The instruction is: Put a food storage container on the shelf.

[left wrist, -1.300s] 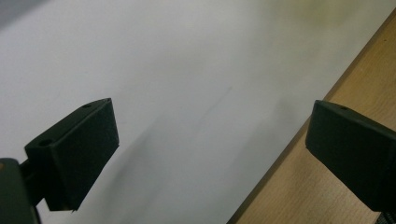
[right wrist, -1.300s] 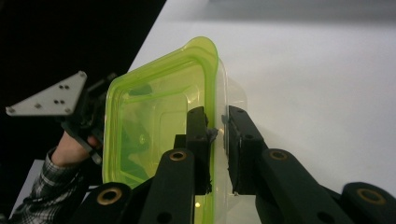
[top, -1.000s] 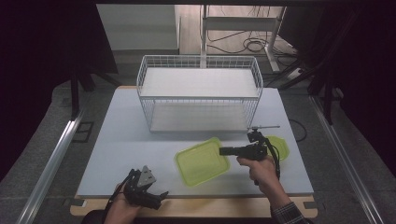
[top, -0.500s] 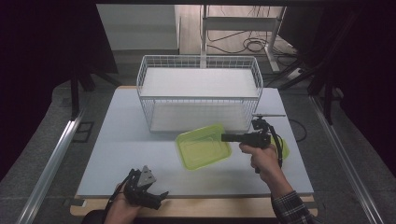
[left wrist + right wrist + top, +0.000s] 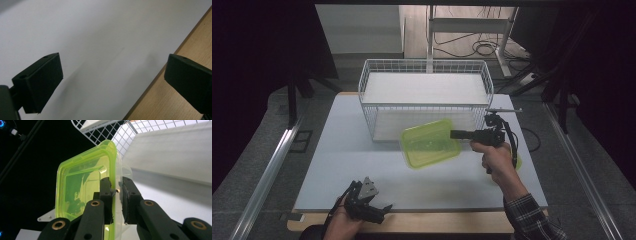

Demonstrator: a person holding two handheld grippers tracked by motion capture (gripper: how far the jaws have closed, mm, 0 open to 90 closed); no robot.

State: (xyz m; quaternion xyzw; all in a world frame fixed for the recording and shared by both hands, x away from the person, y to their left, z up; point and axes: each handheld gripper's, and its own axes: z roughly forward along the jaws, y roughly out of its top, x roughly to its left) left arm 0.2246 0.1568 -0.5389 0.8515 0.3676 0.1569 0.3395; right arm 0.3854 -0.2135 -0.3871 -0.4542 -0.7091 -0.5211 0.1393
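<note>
Now, the danger here is a slip: the right claw (image 5: 455,134) pinches the green container (image 5: 430,143) by one thin edge alone, so the whole body hangs out sideways from that single hold. A jolt or a quick swing could make it pivot between the pads or drop to the surface (image 5: 352,150). The other hazard is the wire basket (image 5: 424,100) just behind it: the container sits in front of the basket's near wall, and if it goes forward without enough height, its far corner could catch on the wires and twist out of the grip.

In the right gripper view the hold is plain: the two black jaws are clamped together on the rim of the green container (image 5: 85,185), one pad (image 5: 106,192) inside the tub and the other on the outside of the wall. The container stretches away beyond the jaws, turned on its side in that view. In the high view it is held clear of the surface, tilted, between the hand and the basket.

The left claw (image 5: 379,210) rests at the near edge of the surface, jaws wide apart, nothing between them.
</note>
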